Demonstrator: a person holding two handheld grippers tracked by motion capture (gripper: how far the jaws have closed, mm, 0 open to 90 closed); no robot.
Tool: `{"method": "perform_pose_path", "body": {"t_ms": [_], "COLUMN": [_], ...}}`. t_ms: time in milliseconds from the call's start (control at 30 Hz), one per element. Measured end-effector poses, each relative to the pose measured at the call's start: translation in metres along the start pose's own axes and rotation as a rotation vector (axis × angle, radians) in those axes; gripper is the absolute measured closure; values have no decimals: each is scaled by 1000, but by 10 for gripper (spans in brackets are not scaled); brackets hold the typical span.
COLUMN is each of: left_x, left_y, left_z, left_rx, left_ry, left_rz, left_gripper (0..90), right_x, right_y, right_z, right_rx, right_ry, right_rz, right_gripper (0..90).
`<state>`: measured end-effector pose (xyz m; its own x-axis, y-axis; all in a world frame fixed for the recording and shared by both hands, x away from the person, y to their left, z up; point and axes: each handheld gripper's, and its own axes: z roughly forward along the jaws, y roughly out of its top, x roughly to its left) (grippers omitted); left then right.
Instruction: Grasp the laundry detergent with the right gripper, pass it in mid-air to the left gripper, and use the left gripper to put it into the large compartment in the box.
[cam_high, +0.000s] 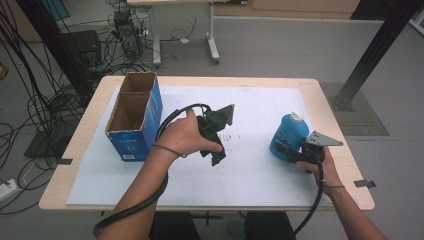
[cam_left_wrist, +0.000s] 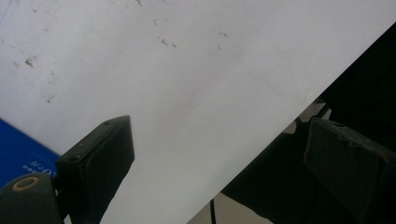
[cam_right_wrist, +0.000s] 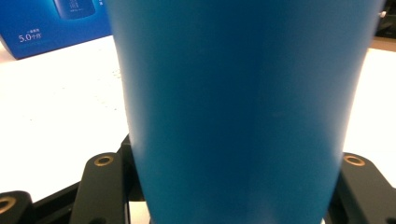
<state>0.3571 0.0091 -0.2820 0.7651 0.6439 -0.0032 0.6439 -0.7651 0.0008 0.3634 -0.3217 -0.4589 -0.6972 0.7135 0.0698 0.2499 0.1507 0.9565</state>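
One white sheet (cam_high: 260, 170) covers the wooden table (cam_high: 345, 165).

Bottle (cam_high: 288, 136) looked like smooth blue plastic, kinda satin, with a white plastic cap. The box (cam_high: 135, 116) was plain brown cardboard inside, glossy blue print outside. Worktop (cam_high: 327, 107) was pale wood with a matt white sheet (cam_high: 260, 170) on it, a bit scuffed. Fingers (cam_left_wrist: 100, 156) were matt black plastic.

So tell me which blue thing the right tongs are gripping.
The blue bottle with the white cap, standing at the table's right side, clamped in the right tongs. The blue cardboard box stands open-topped at the left, untouched.
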Motion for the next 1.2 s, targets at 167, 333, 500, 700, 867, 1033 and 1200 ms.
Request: {"method": "perform_pose_path", "body": {"t_ms": [167,333,500,700,867,1033,1200], "left_x": [-1,-2,-1,0,0,1,3], "left_y": [0,0,1,2,3,6,6], "left_z": [-1,-2,-4,-4,-3,-2,-4], "left_rx": [2,3,-1,-2,-4,-4,-6], "left_ry": [2,5,0,-6,-8,-6,-5], "left_rz": [0,1,-14,-19,-16,-12,-8], "left_gripper": [88,88,86,86,86,86,87], "right_x": [0,1,1,0,0,0,0], "right_y": [0,0,0,0,0,0,0], "right_z": [0,0,0,0,0,0,0], "right_rx": [-1,1,0,-1,-1,0,-1], "right_ry": [-1,-4,-4,-3,-2,-2,-1], "right_rz": [0,-8,-5,-3,-4,-4,-2], "right_gripper": [399,400,401,400,401,401,401]}}
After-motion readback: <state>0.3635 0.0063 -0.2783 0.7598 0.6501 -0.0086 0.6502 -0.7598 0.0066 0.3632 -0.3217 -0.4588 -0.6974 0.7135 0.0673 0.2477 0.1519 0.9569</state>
